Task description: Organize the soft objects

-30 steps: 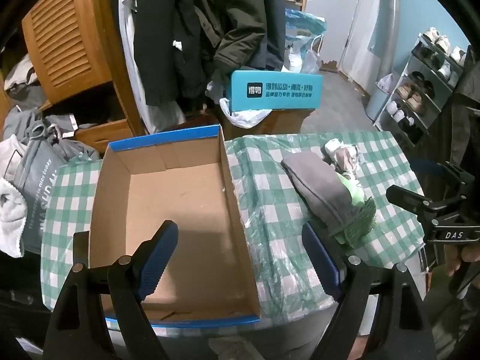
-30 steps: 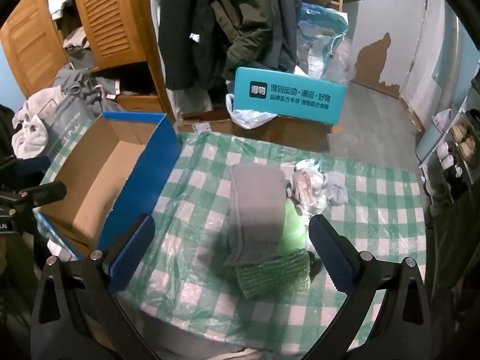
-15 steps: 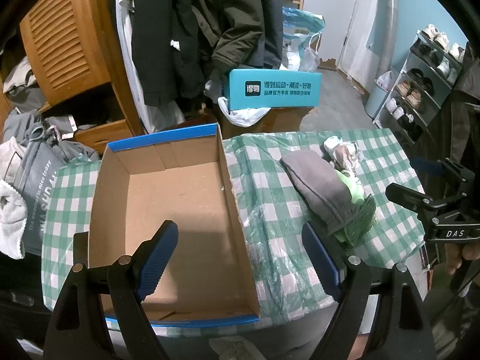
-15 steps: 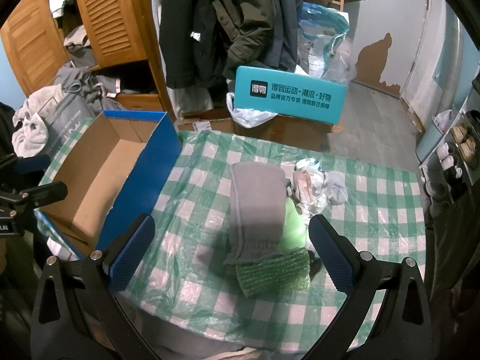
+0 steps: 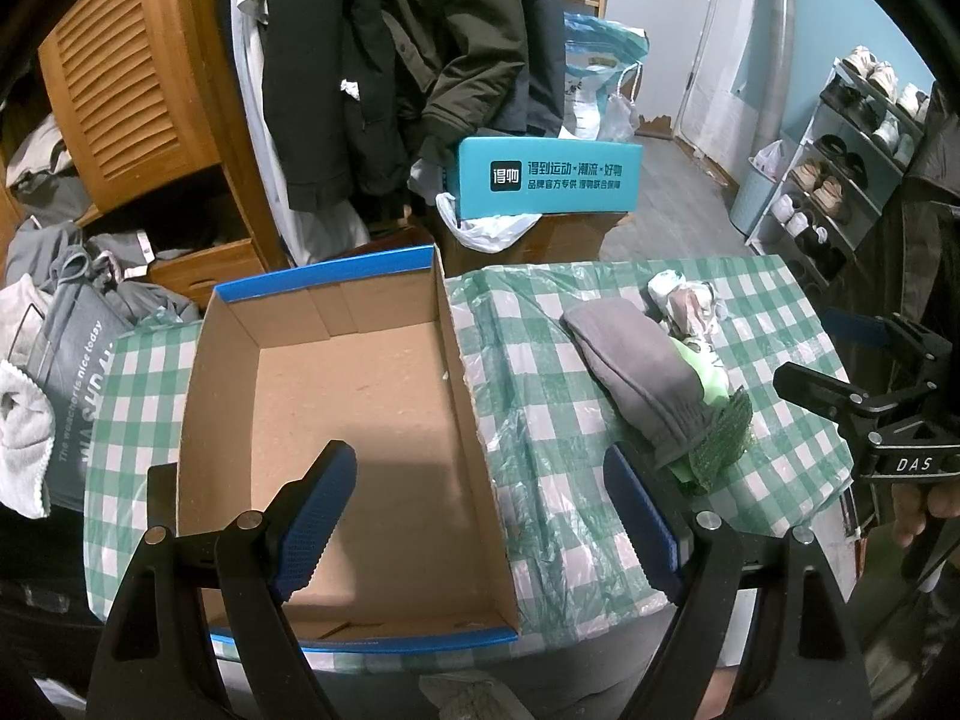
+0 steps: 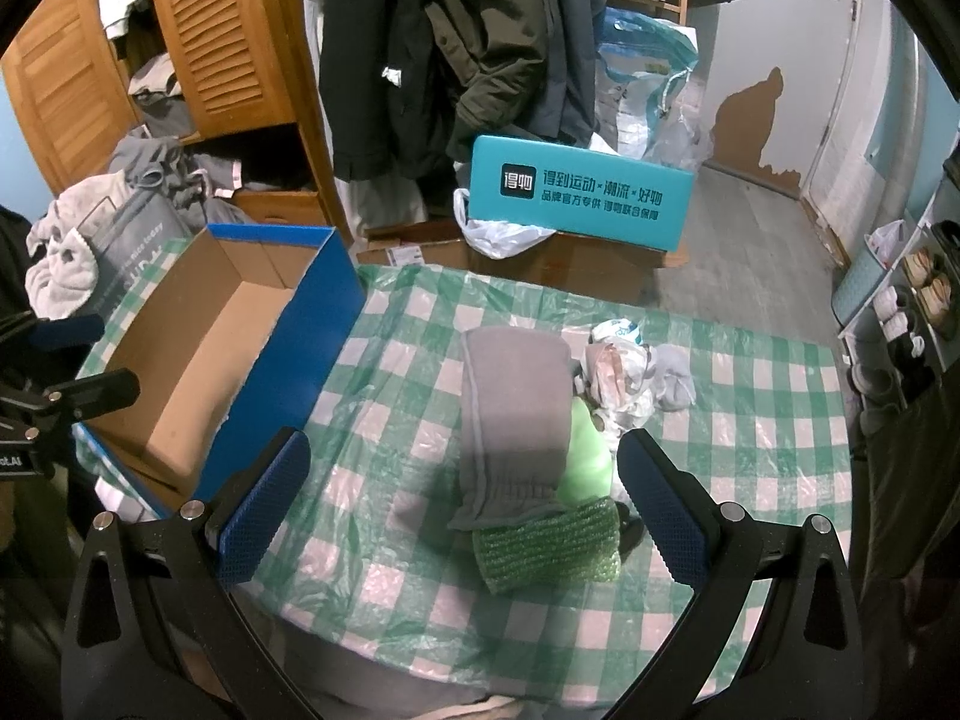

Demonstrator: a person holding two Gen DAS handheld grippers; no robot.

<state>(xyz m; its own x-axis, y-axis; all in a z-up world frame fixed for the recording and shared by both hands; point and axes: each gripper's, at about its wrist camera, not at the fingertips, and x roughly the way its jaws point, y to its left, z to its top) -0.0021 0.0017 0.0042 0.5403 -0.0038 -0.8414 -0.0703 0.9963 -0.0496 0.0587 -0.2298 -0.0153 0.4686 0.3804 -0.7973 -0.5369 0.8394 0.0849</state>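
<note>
The right gripper (image 6: 459, 507), fingers spread and empty, hovers nearest the folded grey cloth (image 6: 513, 420), lengthwise straight ahead; the left gripper (image 5: 480, 519), also spread, overhangs the empty cardboard box (image 5: 360, 396).

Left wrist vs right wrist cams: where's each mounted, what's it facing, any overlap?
Left wrist: on the left gripper, above the open cardboard box; right gripper and hand at its edge.
Right wrist: on the right gripper, above the grey cloth; left gripper at left.
Shared: box, cloth, checked tablecloth, teal box.
</note>
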